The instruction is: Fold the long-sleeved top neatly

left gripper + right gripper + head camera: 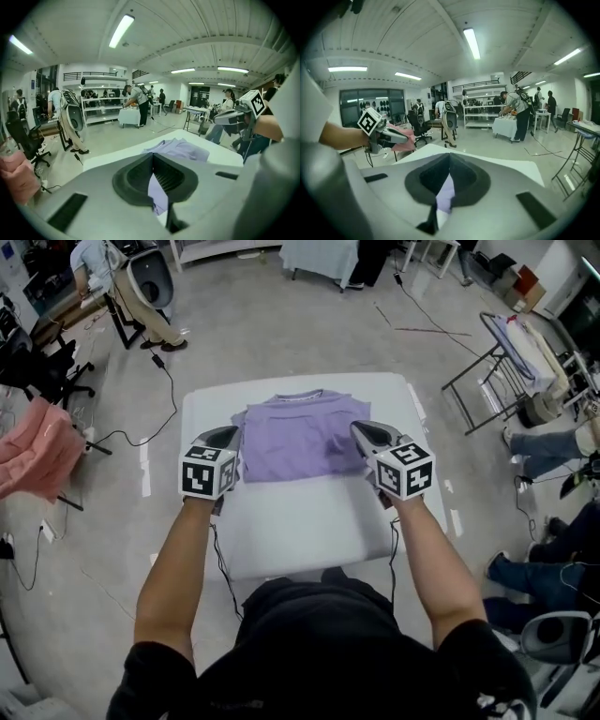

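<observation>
**While two grippers are clamped on it, one long-sleeved top point(295, 432) is spread on one table point(309, 531)**

Where the near edge of the top ends, two corners are taken, one by each gripper; the left gripper point(232, 435) is set at the near left corner and the right gripper point(357, 429) at the near right corner, with the garment between them. Two jaws are counted on each gripper; in the left gripper view both are pressed together with a strip of lilac cloth pinched between them; the same is seen in the right gripper view. One marker cube is carried by each, the left cube point(207, 472) and the right cube point(405, 471), two in all. The top is folded to a rough rectangle on the far half of the white table, its neckline turned away from the person. One pink cloth point(37, 451) is seen well apart on the left, off the table.
</observation>
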The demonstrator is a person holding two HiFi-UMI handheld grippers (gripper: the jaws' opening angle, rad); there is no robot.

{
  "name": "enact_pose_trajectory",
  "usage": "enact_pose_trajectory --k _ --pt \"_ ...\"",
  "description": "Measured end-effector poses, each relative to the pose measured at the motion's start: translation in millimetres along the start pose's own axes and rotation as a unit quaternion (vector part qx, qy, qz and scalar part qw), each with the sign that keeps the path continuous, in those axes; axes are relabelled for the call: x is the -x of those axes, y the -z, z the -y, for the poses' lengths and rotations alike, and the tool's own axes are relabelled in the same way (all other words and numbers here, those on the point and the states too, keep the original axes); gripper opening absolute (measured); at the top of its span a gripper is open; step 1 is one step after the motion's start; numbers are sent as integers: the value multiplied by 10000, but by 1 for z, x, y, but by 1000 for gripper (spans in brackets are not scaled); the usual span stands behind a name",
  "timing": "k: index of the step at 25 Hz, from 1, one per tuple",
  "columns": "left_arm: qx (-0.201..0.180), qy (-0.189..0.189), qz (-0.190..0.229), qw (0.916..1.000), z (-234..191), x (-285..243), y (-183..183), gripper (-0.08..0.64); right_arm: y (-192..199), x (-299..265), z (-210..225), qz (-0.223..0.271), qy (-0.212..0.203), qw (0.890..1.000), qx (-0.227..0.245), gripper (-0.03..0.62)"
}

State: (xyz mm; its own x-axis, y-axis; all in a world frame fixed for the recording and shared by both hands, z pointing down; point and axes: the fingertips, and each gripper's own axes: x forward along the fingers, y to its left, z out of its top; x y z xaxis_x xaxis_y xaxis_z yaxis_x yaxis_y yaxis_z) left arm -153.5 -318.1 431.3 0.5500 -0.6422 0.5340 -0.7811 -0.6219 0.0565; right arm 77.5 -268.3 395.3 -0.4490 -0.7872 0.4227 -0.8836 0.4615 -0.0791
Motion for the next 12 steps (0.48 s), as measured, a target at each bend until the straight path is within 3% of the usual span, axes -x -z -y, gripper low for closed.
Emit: enact_pose_trajectory --k 8,12 --pt "158 294 454 9984 57 55 21 6 21 59 -56 427 128 9985 -319 3" --pt "-33 416 407 9983 84 68 36 6 32 77 -67 477 87 9977 -482 3"
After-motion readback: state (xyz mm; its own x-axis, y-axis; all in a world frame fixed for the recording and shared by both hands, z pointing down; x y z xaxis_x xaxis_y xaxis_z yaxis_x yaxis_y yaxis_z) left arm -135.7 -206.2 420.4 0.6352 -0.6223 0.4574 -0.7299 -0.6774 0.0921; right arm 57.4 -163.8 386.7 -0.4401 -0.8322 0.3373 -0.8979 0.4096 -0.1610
